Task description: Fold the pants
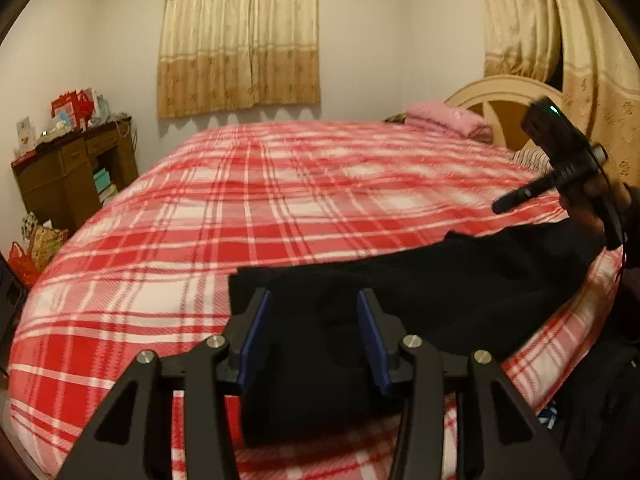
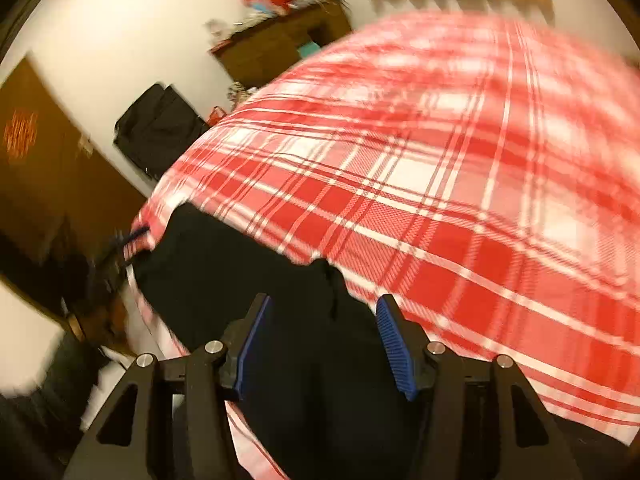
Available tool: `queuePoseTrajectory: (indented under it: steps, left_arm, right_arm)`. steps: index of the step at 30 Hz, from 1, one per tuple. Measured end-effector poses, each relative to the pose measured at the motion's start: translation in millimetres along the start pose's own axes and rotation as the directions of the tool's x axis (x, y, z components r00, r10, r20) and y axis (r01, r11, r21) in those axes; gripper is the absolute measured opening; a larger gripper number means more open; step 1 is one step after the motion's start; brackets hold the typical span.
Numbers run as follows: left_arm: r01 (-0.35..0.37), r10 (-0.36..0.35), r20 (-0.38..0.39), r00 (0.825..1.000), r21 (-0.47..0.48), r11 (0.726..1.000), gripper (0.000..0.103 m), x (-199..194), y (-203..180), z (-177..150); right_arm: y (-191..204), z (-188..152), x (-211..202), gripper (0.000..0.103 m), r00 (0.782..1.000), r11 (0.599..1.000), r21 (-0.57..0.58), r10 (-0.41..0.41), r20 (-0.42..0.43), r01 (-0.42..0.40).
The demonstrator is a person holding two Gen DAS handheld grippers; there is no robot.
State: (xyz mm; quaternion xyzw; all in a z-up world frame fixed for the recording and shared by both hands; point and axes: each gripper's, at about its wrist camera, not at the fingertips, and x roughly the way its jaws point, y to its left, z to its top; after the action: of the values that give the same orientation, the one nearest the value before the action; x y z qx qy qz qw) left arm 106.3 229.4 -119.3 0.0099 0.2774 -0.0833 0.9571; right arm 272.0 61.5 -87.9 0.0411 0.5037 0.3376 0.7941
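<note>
- Nearest the left wrist camera, the left gripper (image 1: 314,328) stands with its blue pads (image 1: 256,336) apart and nothing between them; black cloth lies directly below and ahead of the gap.
- Black pants (image 1: 420,292) lie along the near edge of the bed, on the red-and-white plaid blanket (image 1: 248,208).
- Long axis of the garment runs left to right in the left wrist view: a squared end sits just ahead of the left gripper, and the cloth extends toward the right, where it rises near the person's right hand.
- Right gripper (image 2: 324,344) likewise has its jaws apart, empty, with black cloth beneath and ahead; this view is motion-blurred, so contact cannot be confirmed.
- In the left wrist view the right gripper (image 1: 560,160) appears raised above the far end of the garment.
- Judgement: each gripper is placed at one end of the pants, so a lengthwise fold would bring one end over the other. The left gripper is the nearer to the squared end.
- Risk: dark cloth hides layer edges, so a pinch may catch only one layer.
- Pink pillow (image 1: 448,120) lies well apart, at the headboard.
</note>
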Motion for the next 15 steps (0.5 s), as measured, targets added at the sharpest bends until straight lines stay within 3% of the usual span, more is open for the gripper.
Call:
queuePoseTrajectory:
  steps: [7, 9, 10, 13, 15]
  left_arm:
    - [0.007, -0.008, -0.010, 1.000, -0.043, 0.999, 0.051, 2, 7, -14]
    - [-0.002, 0.002, -0.002, 1.000, -0.046, 0.999, 0.057, 1, 7, -15]
    - [-0.005, 0.005, 0.002, 1.000, -0.054, 0.999, 0.058, 0, 9, -14]
    - [-0.016, 0.018, 0.023, 1.000, -0.076, 0.997, 0.065, -4, 14, -11]
    - [-0.015, 0.018, 0.040, 0.999, -0.082, 0.996, 0.070, -5, 16, -9]
  right_arm:
    - [-39, 24, 60, 0.049, 0.986, 0.978, 0.186, 0.121, -0.118, -0.097]
    - [-39, 23, 74, 0.034, 0.977, 0.971, 0.206, 0.150, -0.150, -0.117]
    - [-37, 23, 80, 0.011, 0.973, 0.969, 0.212, 0.163, -0.161, -0.127]
    - [-31, 26, 79, 0.005, 0.979, 0.971, 0.200, 0.157, -0.133, -0.129]
    - [-27, 33, 66, 0.004, 0.986, 0.975, 0.174, 0.149, -0.069, -0.135]
